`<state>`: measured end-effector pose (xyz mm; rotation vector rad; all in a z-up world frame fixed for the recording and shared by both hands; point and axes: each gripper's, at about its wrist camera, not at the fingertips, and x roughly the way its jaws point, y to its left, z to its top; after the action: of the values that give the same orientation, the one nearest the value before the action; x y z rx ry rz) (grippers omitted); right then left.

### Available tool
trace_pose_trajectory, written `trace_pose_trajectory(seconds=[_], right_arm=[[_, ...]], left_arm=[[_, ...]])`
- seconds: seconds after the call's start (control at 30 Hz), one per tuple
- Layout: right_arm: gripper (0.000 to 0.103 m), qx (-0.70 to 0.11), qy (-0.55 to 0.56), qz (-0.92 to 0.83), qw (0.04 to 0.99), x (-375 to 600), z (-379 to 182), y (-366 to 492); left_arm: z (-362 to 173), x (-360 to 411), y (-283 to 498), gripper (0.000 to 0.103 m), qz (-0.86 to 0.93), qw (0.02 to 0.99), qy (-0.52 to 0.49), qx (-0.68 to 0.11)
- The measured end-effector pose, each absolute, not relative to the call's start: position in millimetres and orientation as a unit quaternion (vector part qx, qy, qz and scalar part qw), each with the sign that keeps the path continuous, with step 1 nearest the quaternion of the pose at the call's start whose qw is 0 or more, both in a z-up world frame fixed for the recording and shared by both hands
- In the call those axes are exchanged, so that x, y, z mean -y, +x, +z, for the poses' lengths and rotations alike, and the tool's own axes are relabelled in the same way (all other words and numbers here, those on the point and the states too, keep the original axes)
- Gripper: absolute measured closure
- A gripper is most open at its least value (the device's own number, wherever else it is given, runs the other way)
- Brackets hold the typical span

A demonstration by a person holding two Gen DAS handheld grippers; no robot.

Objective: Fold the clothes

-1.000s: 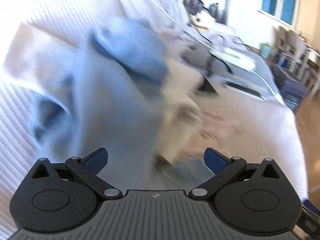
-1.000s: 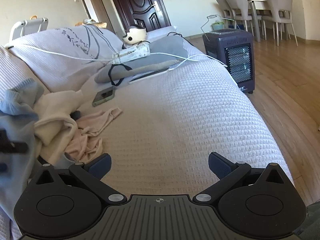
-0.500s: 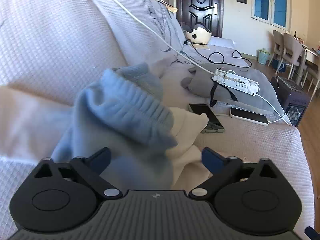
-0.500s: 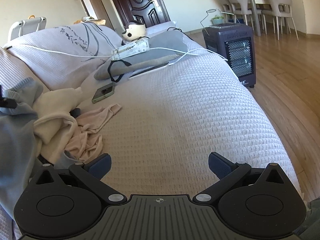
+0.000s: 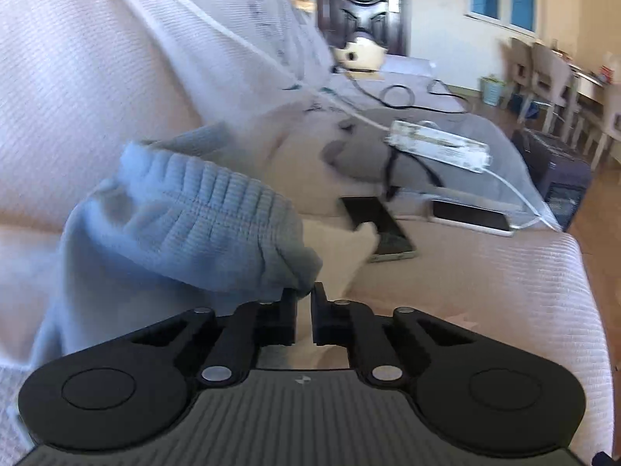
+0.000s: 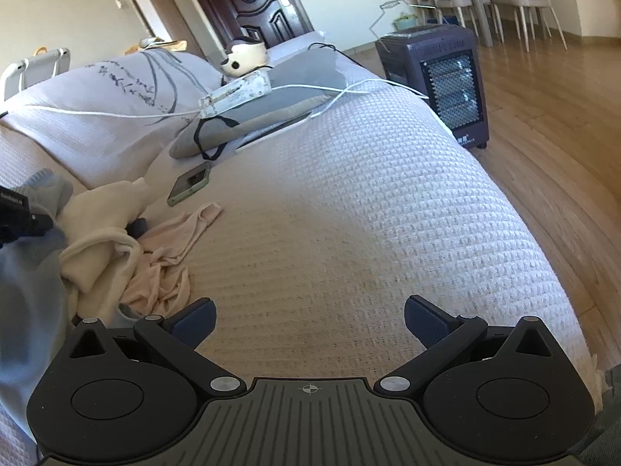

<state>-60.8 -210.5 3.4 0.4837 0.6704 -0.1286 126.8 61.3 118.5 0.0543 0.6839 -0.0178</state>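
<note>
My left tool (image 5: 304,303) has snapped shut on the blue sweater's ribbed hem (image 5: 217,209); a second ago its jaws stood wide.

Left tool points downward, pinching the hem at lower centre of its frame. My right tool (image 6: 309,320) hangs wide open and empty, tilted down over the bed (image 6: 368,202). Three garments lie at the left: blue sweater, cream top (image 6: 101,240), pink piece (image 6: 174,240). Two phones (image 5: 378,225) beside them.

Right tool (image 6: 309,320) gapes over bare sofa cover (image 6: 349,213) (crumpled clothes (image 6: 128,256) lie left).
</note>
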Motion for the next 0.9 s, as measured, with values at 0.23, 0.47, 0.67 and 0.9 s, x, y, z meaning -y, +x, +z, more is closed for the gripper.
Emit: trace_pose_trajectory(seconds=[0.23, 0.47, 0.67, 0.9], right_arm=[[0.0, -0.286, 0.253, -0.091, 0.92, 222, 18, -75], [0.0, -0.234, 0.258, -0.144, 0.926, 239, 36, -102], [0.0, -0.242, 0.292, -0.166, 0.91, 257, 28, -104], [0.0, -0.252, 0.283, -0.147, 0.914, 251, 25, -96]], left_arm=[[124, -5, 109, 0.103, -0.144, 0.927, 0.058, -0.342], [103, 70, 66, 0.101, -0.262, 0.891, 0.1, -0.357], [97, 47, 65, 0.023, -0.177, 0.909, 0.126, -0.356], [93, -18, 75, 0.01, -0.065, 0.922, 0.103, -0.368]])
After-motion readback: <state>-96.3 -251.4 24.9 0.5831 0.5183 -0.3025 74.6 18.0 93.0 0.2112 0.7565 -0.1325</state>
